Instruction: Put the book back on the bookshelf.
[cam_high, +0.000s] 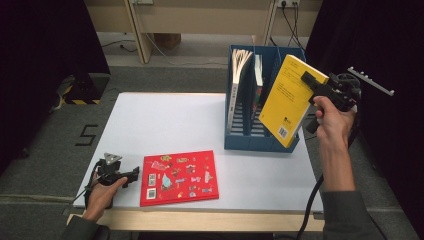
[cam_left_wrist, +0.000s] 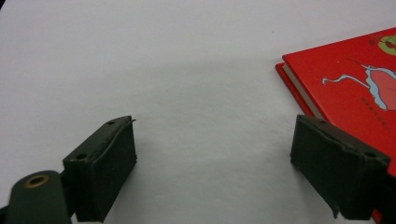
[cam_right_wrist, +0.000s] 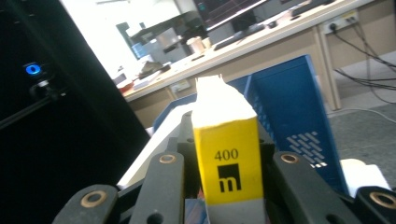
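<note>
High view: right tongs (cam_high: 311, 80) clamp the yellow book (cam_high: 288, 100), tilted at the blue file rack's (cam_high: 239, 140) three o'clock wall; it could snag there. Left tongs (cam_high: 131, 175) gape empty.

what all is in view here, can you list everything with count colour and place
yellow book: 1, yellow, held tilted in the air in front of the file rack's right end
red book: 1, red with small pictures, flat on the table near its front edge
file rack: 1, blue, back right of the table
books in the rack: 2, pale-paged, upright in its left slots
table: 1, white top
right gripper: 1, black, shut on the yellow book
left gripper: 1, black, open, resting on the table left of the red book
</note>
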